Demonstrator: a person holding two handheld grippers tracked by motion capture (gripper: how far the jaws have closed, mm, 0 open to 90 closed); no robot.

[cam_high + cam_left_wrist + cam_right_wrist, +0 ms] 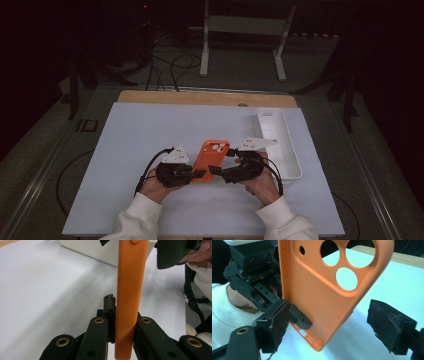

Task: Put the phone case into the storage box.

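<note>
The left gripper (200, 174) is clamped on the lower edge of an orange phone case (210, 159), its jaws pressed against both faces of the case (130, 300) in the left gripper view. The case is held up off the white table (150, 140), just right of centre. The right gripper (214, 170) sits at the case's 3 o'clock side with its jaws spread wide; in the right gripper view the case (322, 295) stands between them and the right-hand pad is clear of it. A white tray (295, 160) lies at 2 o'clock from the case.
</note>
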